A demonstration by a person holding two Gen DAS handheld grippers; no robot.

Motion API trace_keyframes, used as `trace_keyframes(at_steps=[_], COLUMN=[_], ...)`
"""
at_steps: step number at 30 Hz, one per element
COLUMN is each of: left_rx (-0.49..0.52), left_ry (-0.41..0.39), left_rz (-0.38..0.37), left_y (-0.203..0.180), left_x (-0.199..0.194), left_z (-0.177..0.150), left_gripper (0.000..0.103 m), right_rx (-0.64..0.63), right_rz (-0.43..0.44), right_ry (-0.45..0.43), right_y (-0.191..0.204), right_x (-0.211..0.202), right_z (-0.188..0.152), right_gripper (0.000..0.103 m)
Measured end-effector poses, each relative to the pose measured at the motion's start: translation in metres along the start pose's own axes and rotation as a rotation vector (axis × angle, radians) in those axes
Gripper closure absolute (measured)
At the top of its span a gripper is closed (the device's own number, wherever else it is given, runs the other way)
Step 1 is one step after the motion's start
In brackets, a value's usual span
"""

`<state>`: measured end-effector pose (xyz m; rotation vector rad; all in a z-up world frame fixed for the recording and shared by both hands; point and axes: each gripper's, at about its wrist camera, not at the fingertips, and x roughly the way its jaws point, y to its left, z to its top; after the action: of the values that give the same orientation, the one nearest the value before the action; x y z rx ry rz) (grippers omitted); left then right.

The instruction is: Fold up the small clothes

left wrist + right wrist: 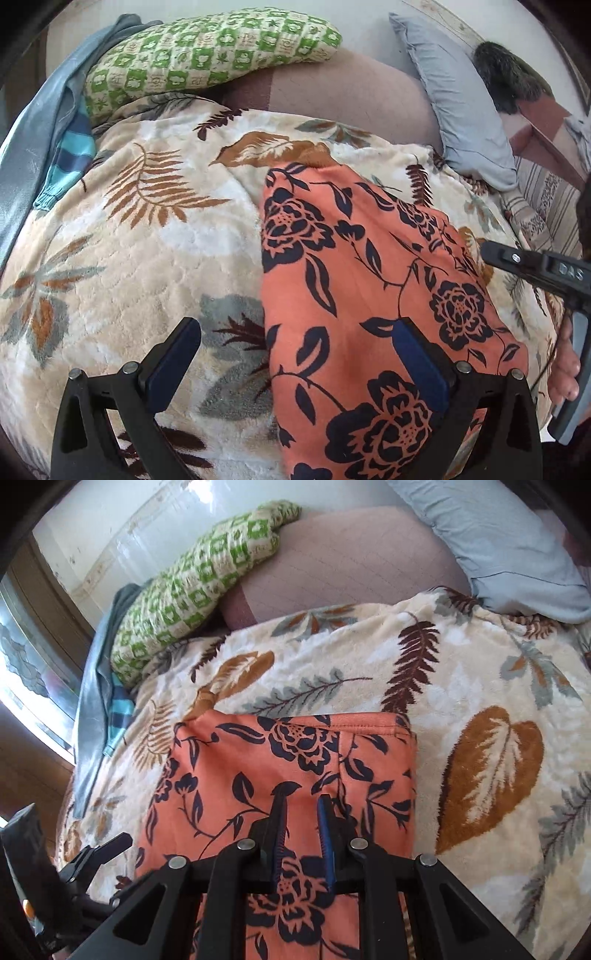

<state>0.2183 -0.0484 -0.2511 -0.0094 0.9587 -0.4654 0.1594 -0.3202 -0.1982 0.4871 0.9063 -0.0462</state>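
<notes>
An orange garment with dark navy flowers (354, 295) lies flat on a cream leaf-print blanket (147, 258). It also shows in the right wrist view (295, 760), folded with a straight hemmed far edge. My left gripper (295, 328) is open wide above the garment's left edge; one finger is over the blanket, the other over the cloth. My right gripper (303, 797) hovers over the garment's middle with its jaws narrowly apart and nothing between them. It also shows at the right edge of the left wrist view (517, 258).
A green checked pillow (207, 55) and a blue-grey pillow (458, 99) lie at the far side of the bed. Blue and striped clothes (70, 147) are heaped at the left. A window (29, 657) is at the left.
</notes>
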Motion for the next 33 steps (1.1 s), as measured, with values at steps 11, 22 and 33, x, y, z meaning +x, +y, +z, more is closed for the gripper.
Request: trace_keyframes(at_steps=[11,22,33], left_rx=[-0.074,0.053,0.005], left_ry=[-0.076,-0.253,-0.347], left_rz=[0.062,0.378,0.434], left_y=[-0.004,-0.039,-0.061], left_x=[-0.002,-0.085,-0.2], left_z=[0.005,-0.005,-0.038], left_gripper=[0.0,0.0,0.0], right_rx=[0.167,0.0,-0.086], right_rz=[0.058,0.005,-0.068], right_ry=[-0.169,-0.282,-0.297], right_y=[-0.072,-0.001,0.063], right_x=[-0.055,-0.096,-0.191], right_z=[-0.04,-0.056,-0.087], right_gripper=[0.026,0.026,0.026])
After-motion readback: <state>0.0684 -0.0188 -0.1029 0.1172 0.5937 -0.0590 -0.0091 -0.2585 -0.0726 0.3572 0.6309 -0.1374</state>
